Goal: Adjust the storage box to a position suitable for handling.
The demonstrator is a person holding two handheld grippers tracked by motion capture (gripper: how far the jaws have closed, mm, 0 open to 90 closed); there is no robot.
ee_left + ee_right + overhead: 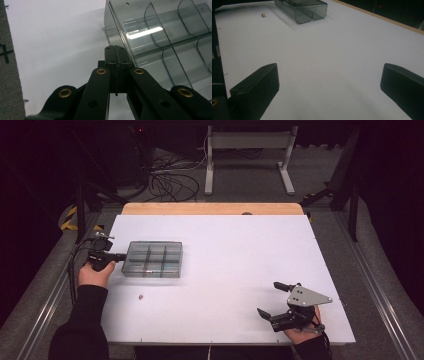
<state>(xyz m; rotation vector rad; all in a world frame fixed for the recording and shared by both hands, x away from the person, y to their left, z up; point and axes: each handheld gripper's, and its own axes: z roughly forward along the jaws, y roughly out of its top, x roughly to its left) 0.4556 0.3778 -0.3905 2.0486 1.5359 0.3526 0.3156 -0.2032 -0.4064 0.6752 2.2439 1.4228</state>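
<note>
Smoky plastic box (pixel 152 259) sits near the table's (pixel 225 245) left edge; the left hand-held gripper (pixel 119 256), jaws closed on nothing, touches its end. The right hand-held gripper (pixel 274 299) waits wide open near the front-right corner. Likely next: nudging or opening the box.

The white flat surface (pixel 225 270) lies bare across its middle, far part and right side, open for passing. At the left, a smoky clear plastic box with compartments (pixel 152 259) blocks the way, with the left gripper (pixel 121 256) at its left wall. A tiny pale object (pixel 141 296) lies near-left.
</note>
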